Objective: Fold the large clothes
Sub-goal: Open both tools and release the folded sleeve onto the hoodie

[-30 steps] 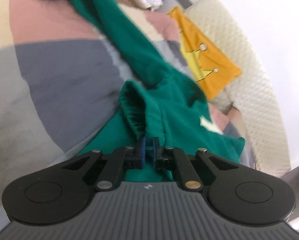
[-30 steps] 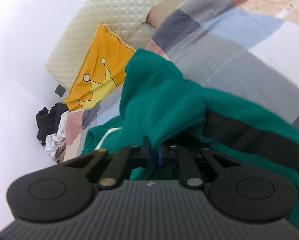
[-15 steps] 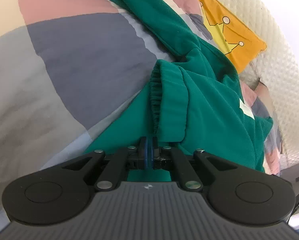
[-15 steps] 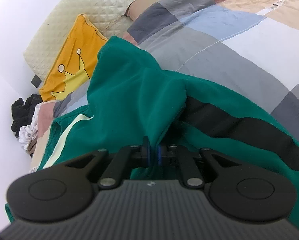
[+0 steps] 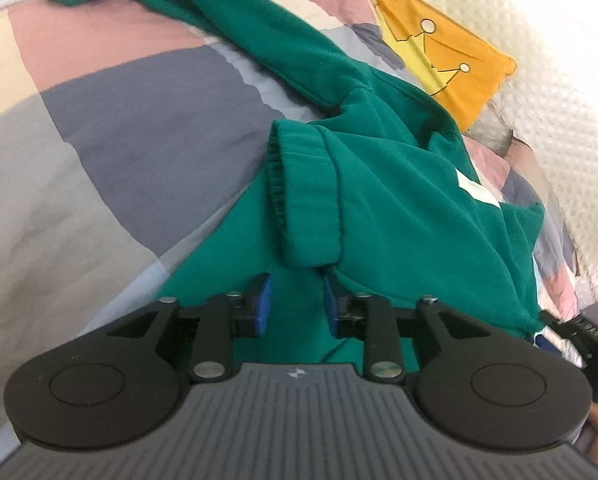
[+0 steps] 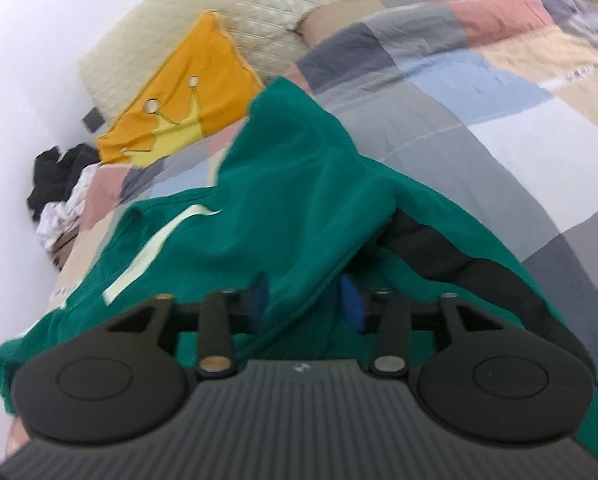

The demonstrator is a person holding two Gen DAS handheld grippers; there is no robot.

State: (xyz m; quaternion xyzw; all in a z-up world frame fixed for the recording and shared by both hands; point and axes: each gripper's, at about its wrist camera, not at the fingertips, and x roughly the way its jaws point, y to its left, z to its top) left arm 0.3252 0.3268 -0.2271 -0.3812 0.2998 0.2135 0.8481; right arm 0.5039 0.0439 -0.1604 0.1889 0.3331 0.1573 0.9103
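Both grippers' jaws just opened over green garment (image 5: pixel 399 184); orange pillow (image 5: pixel 443 52) beyond

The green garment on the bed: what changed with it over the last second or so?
Both tools let it go. The left tool and the right tool, pinched shut on the green garment before, have just been opening; fabric lies between the blue pads, unpressed. The yellow crown pillow and patchwork quilt stayed put.
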